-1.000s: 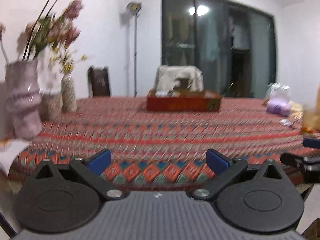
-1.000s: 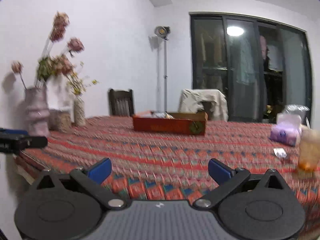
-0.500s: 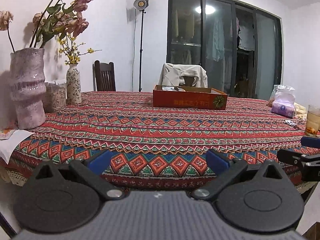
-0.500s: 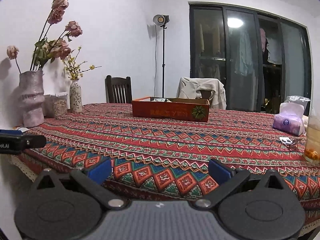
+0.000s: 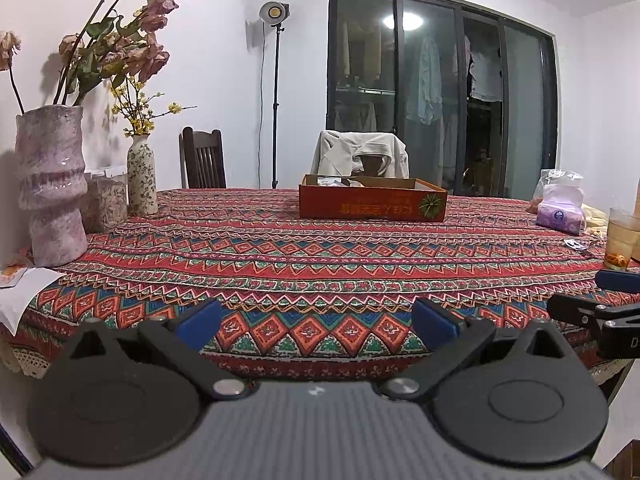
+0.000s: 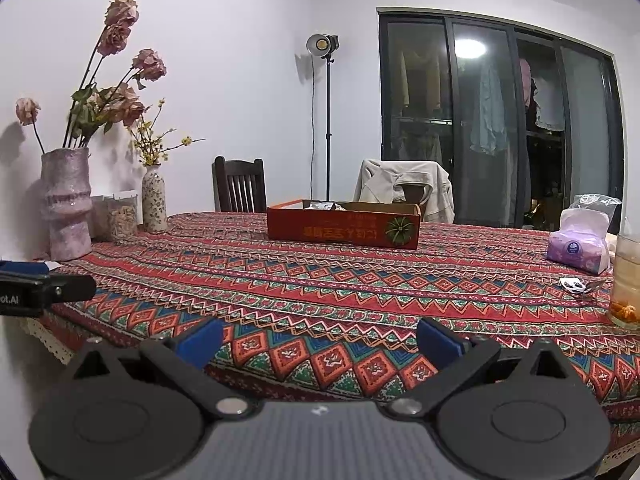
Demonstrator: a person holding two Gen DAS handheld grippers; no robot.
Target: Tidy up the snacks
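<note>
A shallow red cardboard box (image 5: 372, 203) (image 6: 343, 233) sits at the far middle of the patterned tablecloth, with wrapped snack packets showing over its rim. My left gripper (image 5: 316, 323) hovers at the table's near edge, open, with nothing between its blue pads. My right gripper (image 6: 320, 340) is also open and empty at the near edge, further right. Each gripper's tip shows at the side of the other's view. A small wrapped item (image 6: 573, 284) lies on the cloth at the right.
A tall pink vase (image 5: 52, 180) with dried flowers, a clear jar (image 5: 105, 200) and a small floral vase (image 5: 142, 175) stand at the left. A purple tissue pack (image 6: 578, 246) and a glass of drink (image 6: 628, 280) stand at the right. Chairs line the far side.
Both cameras steadied after blur and tilted slightly; the table now sits lower in the views. Both grippers stay open, and nothing on the table moved.
</note>
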